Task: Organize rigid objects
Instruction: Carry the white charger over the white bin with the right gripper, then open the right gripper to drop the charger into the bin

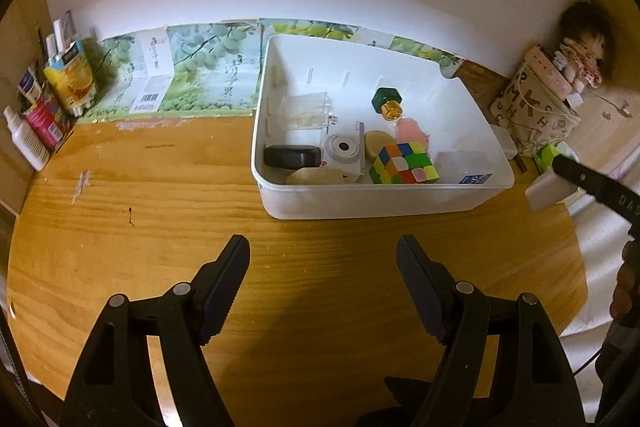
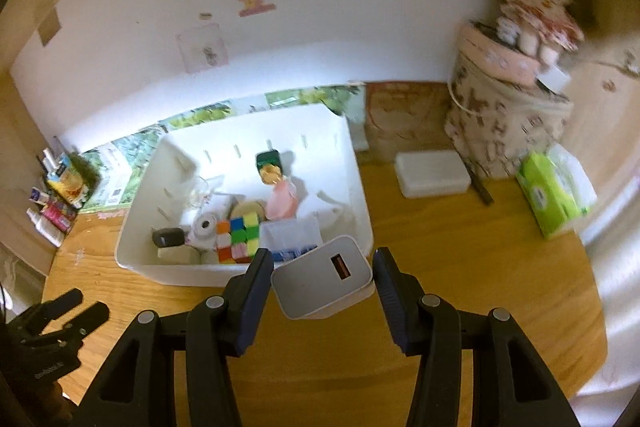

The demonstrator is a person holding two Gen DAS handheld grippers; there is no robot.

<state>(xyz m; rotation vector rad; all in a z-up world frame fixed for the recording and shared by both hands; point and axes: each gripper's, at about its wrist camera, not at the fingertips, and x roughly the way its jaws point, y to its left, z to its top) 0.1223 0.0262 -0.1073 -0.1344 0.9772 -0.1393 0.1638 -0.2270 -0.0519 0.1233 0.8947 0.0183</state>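
Right wrist: right gripper (image 2: pixel 323 277) clamps white charger (image 2: pixel 324 283), orange port; left gripper (image 1: pixel 323 259) wide, empty.

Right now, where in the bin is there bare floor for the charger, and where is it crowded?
Bare floor lies along the bin's far wall and right side, behind the perfume bottle. The near edge is packed: black case, toy camera, cube and clear box side by side. The right gripper holds the charger over the near rim.
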